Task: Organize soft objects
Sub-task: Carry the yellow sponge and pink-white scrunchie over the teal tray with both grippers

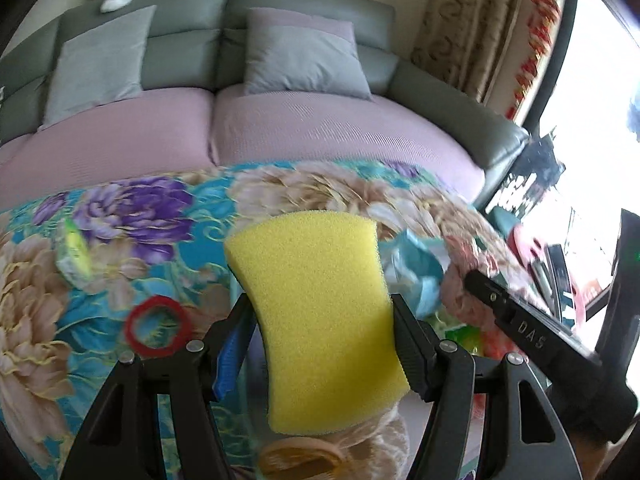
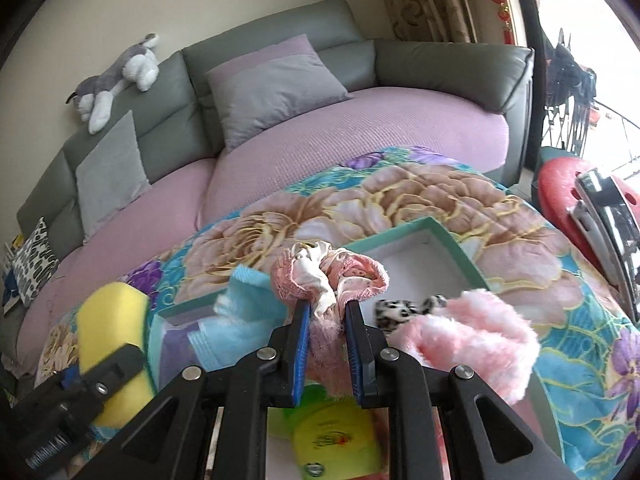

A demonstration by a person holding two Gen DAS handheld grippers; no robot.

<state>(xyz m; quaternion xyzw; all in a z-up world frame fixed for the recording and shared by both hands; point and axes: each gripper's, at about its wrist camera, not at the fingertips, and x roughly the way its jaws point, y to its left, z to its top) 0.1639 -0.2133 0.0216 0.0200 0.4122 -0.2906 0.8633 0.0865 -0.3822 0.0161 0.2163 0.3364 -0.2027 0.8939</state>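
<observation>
In the left wrist view my left gripper [image 1: 320, 310] is shut on a yellow sponge [image 1: 316, 280], which stands upright between the pads above the floral blanket [image 1: 120, 216]. In the right wrist view my right gripper [image 2: 328, 308] is shut on a crumpled pink and white cloth [image 2: 332, 272], held in front of a teal box [image 2: 460, 254] with a white inside. The sponge [image 2: 108, 316] shows at the lower left there, with a left finger [image 2: 116, 366] across it. A right finger [image 1: 520, 328] crosses the left wrist view at the right.
On the blanket lie a red ring [image 1: 158, 326], a green and white item [image 1: 74, 256], a blue towel [image 2: 248, 308], a leopard-print piece [image 2: 408, 306], a fluffy pink item [image 2: 480, 332] and a green and yellow item [image 2: 336, 428]. Behind stand a sofa [image 2: 360, 128], cushions and a plush dog [image 2: 116, 80].
</observation>
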